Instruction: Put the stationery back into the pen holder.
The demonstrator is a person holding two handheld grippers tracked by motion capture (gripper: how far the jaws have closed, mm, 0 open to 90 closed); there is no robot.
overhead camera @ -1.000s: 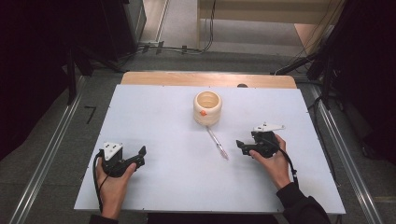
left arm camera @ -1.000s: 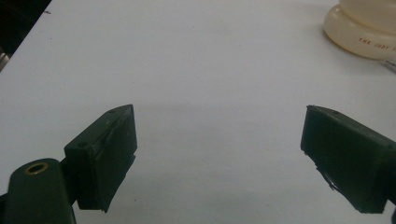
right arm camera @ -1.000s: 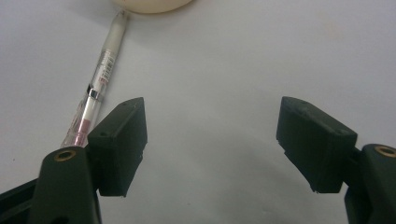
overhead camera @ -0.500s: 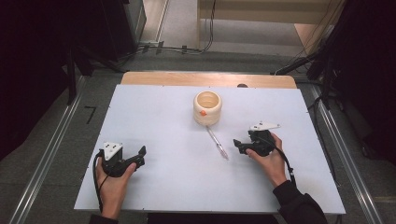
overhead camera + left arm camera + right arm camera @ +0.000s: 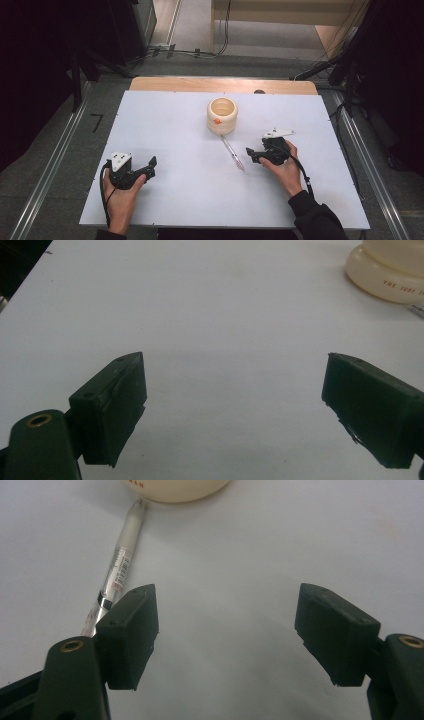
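Observation:
A cream cup [image 5: 221,115] with an orange mark on its side stands at the middle of the white table [image 5: 170,125]. A clear pen [image 5: 233,153] lies just in front of it, slanting toward the front right. My right gripper [image 5: 249,153] is open, close to the pen's near end; in the right gripper view the pen [image 5: 117,570] runs past the left jaw up to the cup's base [image 5: 175,490]. My left gripper [image 5: 150,167] rests open at the front left with nothing between its jaws; the cup [image 5: 387,270] shows far off in the left gripper view.
A wooden strip [image 5: 222,85] borders the table's far edge. Cables and dark equipment lie on the floor beyond. Metal rails [image 5: 50,170] run along both sides of the table.
My right gripper has moved a little left toward the pen. The left gripper has stayed where it was.

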